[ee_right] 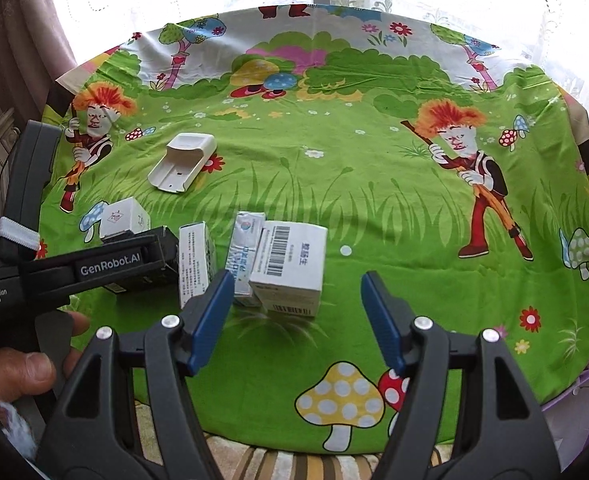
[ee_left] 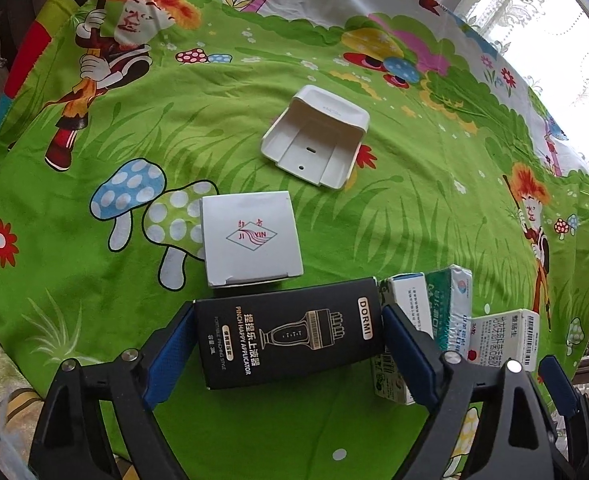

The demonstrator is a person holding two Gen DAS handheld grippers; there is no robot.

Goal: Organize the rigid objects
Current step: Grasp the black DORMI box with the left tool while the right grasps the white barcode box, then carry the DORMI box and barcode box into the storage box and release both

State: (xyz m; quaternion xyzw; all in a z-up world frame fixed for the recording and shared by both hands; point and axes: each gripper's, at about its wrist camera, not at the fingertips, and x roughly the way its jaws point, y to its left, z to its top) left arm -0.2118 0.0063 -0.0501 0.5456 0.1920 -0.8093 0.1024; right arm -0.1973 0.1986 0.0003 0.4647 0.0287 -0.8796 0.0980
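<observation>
Six items lie on the cartoon cloth point(ee_left: 94, 128) in the left wrist view: one black box point(ee_left: 286, 340), one white square box point(ee_left: 250, 236), one white open tray point(ee_left: 314, 140) and three small cartons at the right. Carton count: one white carton point(ee_left: 408, 304), one green carton point(ee_left: 452, 304), one barcode carton point(ee_left: 502, 336). The left gripper point(ee_left: 286, 346) straddles the black box, which sits crosswise between the two blue pads point(ee_left: 170, 348). Pads stand at the box's short ends; whether they press on it or merely flank it cannot be told. The square box lies just beyond the black box, near touching. The tray lies further out, well apart. The three cartons cluster just right of the right-hand pad, standing close together. The tip of the right gripper shows at the right edge.

Right wrist view shows the same six items. The right gripper point(ee_right: 296, 320) hangs open, nothing between its pads. The barcode carton point(ee_right: 290, 264) stands just beyond the gap, nearer the left pad, apart from both. The green carton point(ee_right: 244, 252) and white carton point(ee_right: 194, 264) stand in a row to its left. The left gripper point(ee_right: 106, 268) enters from the left, covering most of the black box point(ee_right: 162, 256). A hand point(ee_right: 26, 368) holds it at lower left. The square box point(ee_right: 124, 220) sits behind it; the tray point(ee_right: 182, 162) lies further back.
</observation>
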